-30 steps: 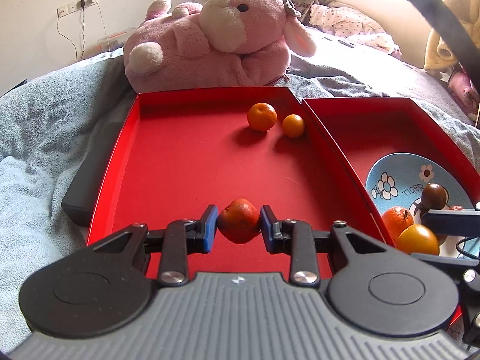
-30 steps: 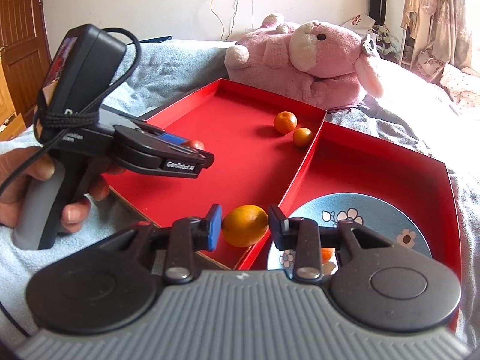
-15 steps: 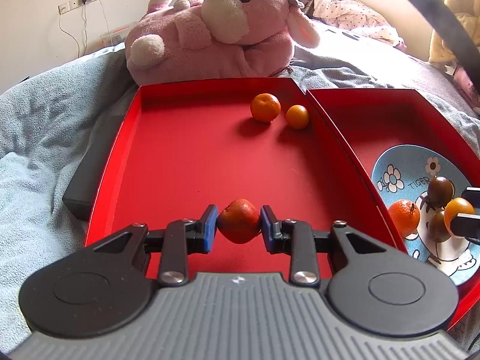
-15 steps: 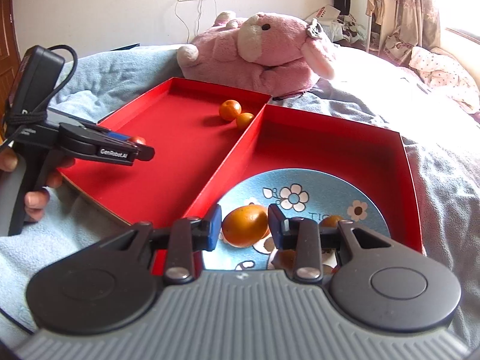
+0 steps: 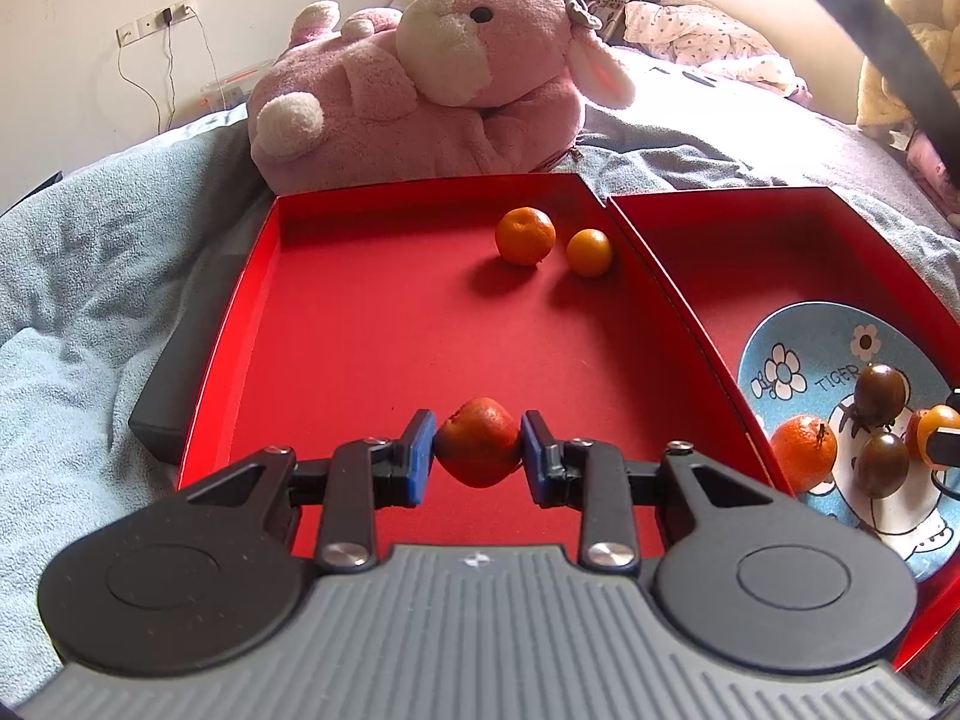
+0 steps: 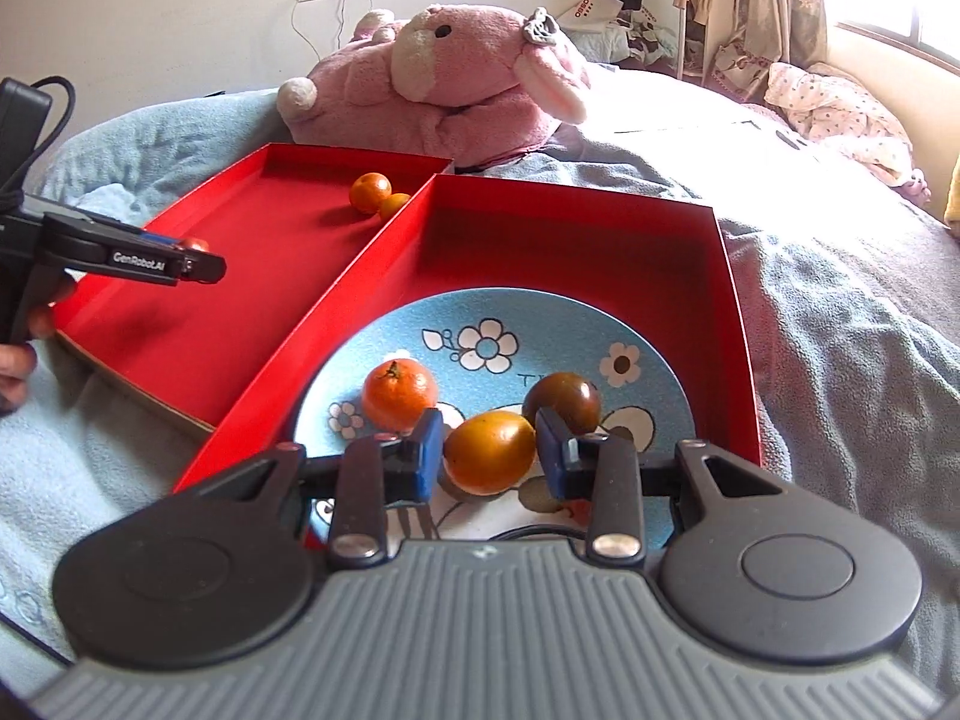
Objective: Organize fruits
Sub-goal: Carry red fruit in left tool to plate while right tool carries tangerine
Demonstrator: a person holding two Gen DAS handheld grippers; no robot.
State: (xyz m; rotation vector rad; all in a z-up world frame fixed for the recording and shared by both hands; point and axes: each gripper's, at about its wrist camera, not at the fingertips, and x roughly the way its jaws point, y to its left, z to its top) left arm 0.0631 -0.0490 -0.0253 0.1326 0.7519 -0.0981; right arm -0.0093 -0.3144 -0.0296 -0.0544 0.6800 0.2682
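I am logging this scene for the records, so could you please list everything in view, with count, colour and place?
Trays: two, red, side by side on the bed.
Plate: one, blue with flowers, in the right tray.
Oranges: two, orange, far corner of the left tray.
Mandarin: one, orange, on the plate.
Dark fruits: two, brown, on the plate.
Plush: one, pink, behind the trays.
Blanket: one, grey-blue, under everything.
Left tool: shut on a red fruit, over the left tray.
Right tool: shut on a yellow-orange fruit, over the plate.
Hand: one, on the left tool's grip.
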